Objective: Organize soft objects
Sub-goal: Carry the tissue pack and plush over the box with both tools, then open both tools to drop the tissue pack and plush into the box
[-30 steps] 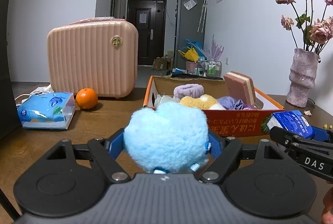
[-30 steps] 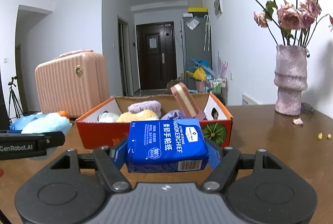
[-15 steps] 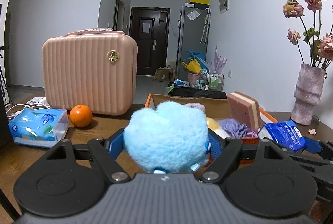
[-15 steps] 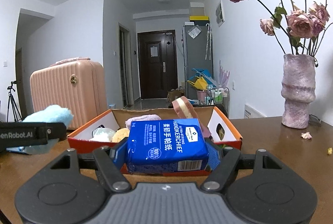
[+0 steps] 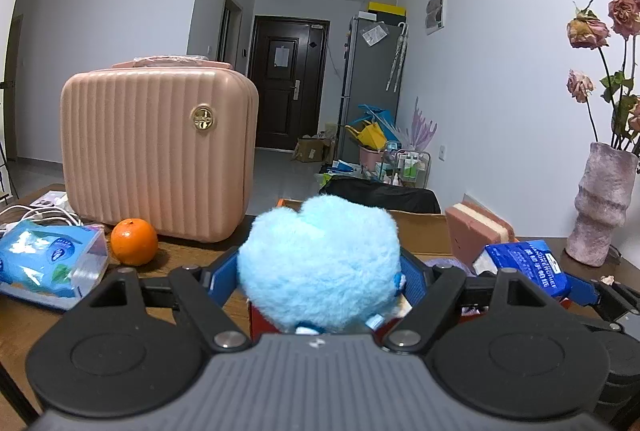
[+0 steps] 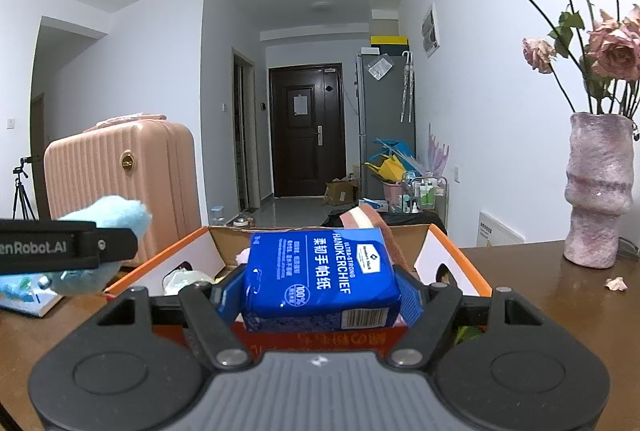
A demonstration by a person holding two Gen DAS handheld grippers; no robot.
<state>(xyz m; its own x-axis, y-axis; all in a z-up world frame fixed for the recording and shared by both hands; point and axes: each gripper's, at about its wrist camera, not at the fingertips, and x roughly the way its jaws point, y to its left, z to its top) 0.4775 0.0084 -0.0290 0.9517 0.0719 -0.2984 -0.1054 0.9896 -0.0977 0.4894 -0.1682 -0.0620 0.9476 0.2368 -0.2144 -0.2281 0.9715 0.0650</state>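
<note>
My left gripper (image 5: 320,271) is shut on a fluffy light-blue plush toy (image 5: 320,259), held above the near edge of the orange cardboard box (image 5: 420,227). My right gripper (image 6: 320,287) is shut on a blue handkerchief tissue pack (image 6: 320,271), held over the box's near wall (image 6: 320,343). The box (image 6: 460,255) holds a pink sponge (image 5: 476,235) and other soft items, mostly hidden. The plush and the left gripper's side show at the left of the right wrist view (image 6: 108,219); the tissue pack shows in the left wrist view (image 5: 528,267).
A pink ribbed suitcase (image 5: 160,151) stands at the back left, with an orange (image 5: 134,241) and a light-blue tissue pack (image 5: 44,259) in front of it. A pink vase (image 6: 600,191) of dried roses stands on the wooden table (image 6: 560,311) at right.
Both grippers have risen and moved forward toward the box with their loads. The box now lies lower and closer under them.
</note>
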